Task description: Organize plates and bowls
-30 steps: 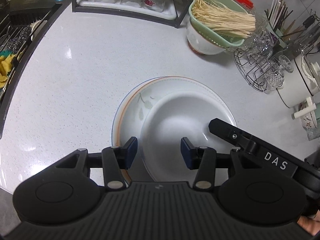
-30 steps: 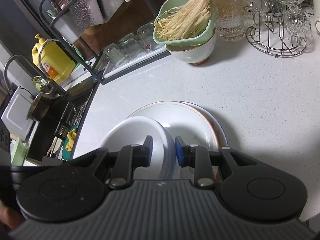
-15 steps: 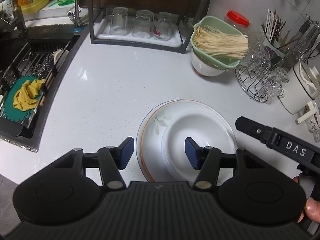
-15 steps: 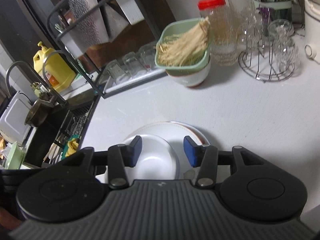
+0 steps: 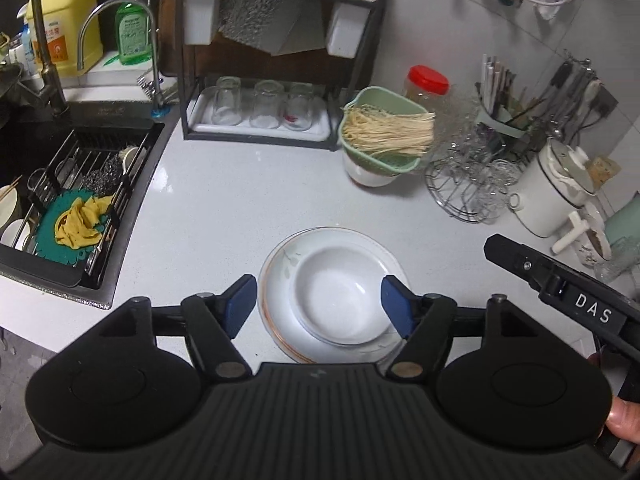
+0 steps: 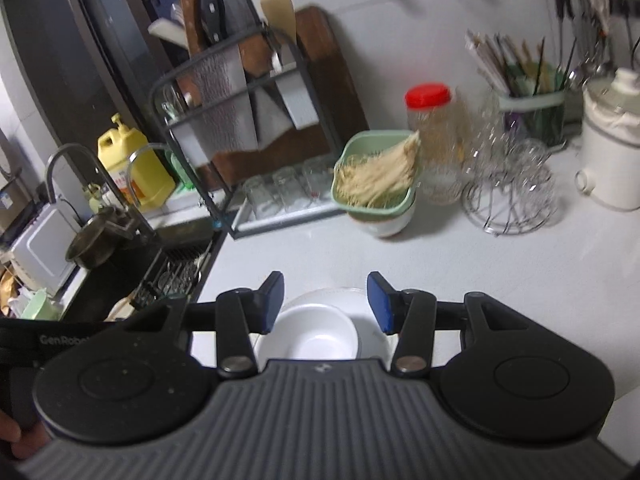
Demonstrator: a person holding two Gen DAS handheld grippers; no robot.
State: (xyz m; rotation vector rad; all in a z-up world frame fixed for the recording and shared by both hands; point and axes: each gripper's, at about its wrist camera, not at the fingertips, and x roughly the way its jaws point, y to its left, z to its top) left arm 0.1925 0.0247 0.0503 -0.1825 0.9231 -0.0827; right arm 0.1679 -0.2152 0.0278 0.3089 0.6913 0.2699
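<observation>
A white bowl (image 5: 340, 292) sits inside a stack of white plates with an orange rim (image 5: 276, 276) on the white counter. My left gripper (image 5: 320, 304) is open and empty, high above the stack, its blue pads either side of it in view. The bowl (image 6: 312, 332) and the plates (image 6: 372, 336) also show in the right wrist view, partly hidden by the gripper body. My right gripper (image 6: 326, 304) is open and empty, raised above them. Its black body (image 5: 560, 292) shows at the right of the left wrist view.
A green strainer of noodles on a white bowl (image 5: 384, 140) stands behind. A black rack with upturned glasses (image 5: 260, 108) is at the back. A wire glass stand (image 5: 468, 184) and white pot (image 5: 552, 192) are on the right. The sink with a drainer (image 5: 76, 200) is on the left.
Both grippers have risen and drawn back from the stack. The right gripper, shut on the bowl's rim a second ago, has opened and let go. Both jaws now stand wider.
</observation>
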